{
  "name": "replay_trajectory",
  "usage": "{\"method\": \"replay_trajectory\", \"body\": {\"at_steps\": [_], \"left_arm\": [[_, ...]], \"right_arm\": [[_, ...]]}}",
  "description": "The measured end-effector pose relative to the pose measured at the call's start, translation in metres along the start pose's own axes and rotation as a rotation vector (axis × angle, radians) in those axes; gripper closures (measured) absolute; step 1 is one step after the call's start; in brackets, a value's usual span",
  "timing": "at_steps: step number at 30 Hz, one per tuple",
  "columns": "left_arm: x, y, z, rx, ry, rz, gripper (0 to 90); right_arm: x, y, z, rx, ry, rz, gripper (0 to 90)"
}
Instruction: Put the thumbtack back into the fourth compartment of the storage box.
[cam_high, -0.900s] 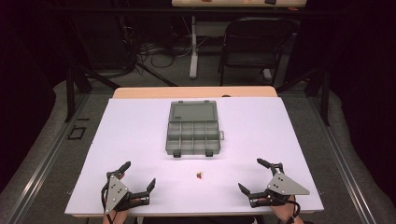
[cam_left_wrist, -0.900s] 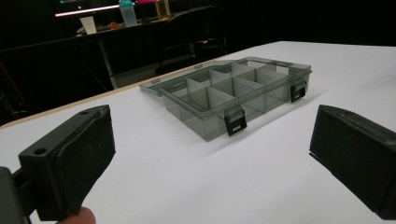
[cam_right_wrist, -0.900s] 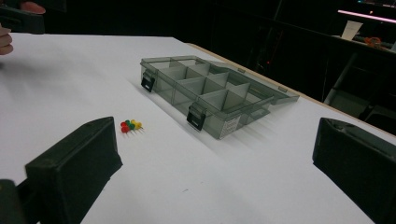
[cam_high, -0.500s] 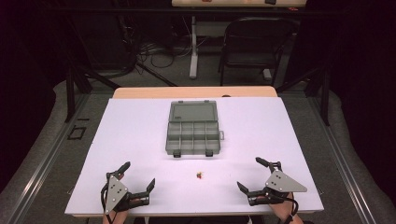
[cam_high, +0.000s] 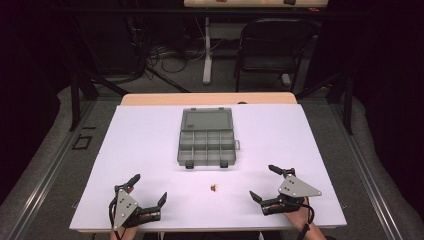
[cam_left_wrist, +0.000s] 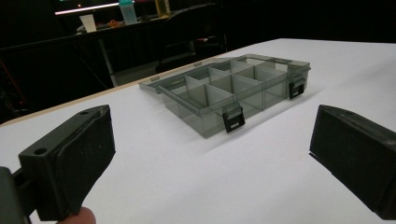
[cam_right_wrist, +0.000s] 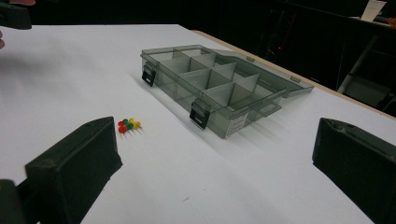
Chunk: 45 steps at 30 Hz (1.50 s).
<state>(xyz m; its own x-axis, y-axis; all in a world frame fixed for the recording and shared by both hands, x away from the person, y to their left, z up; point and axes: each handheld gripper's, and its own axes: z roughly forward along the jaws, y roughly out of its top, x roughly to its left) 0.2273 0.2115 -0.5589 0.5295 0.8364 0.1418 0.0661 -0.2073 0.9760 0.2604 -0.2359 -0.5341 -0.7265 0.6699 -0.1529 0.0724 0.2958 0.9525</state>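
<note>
My right claw (cam_high: 267, 182) and left claw (cam_high: 148, 189) both stand spread and empty. The push pins (cam_high: 214, 188) lie between them, slightly nearer my right, just short of the open compartment box (cam_high: 207, 143).

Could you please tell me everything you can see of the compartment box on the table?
The compartment box is translucent smoke-grey plastic and lies flat near the middle of the white table. It is open, its lid folded back flat on the far side. Dividers split the tray into compartments, which look empty. Two black latches sit on its near wall, and a label shows on one end. Nothing touches it except the table.
</note>
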Motion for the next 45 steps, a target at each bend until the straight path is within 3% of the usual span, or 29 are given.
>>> {"method": "replay_trajectory", "body": {"at_steps": [6,16,34,45], "left_arm": [[0.0,0.0,0.0,0.003,0.002,0.004,0.0],[0.0,0.0,0.001,0.004,0.003,0.007,0.0],[0.001,0.0,-0.001,0.012,0.011,0.003,0.0],[0.001,0.0,0.001,0.014,0.005,0.001,0.0]], "right_arm": [[0.002,0.006,0.007,0.0,0.001,-0.018,0.0],[0.005,0.017,0.031,0.056,0.08,-0.018,0.0],[0.019,0.028,0.065,0.195,0.152,-0.062,0.0],[0.03,0.034,0.086,0.293,0.233,-0.075,0.0]]}}
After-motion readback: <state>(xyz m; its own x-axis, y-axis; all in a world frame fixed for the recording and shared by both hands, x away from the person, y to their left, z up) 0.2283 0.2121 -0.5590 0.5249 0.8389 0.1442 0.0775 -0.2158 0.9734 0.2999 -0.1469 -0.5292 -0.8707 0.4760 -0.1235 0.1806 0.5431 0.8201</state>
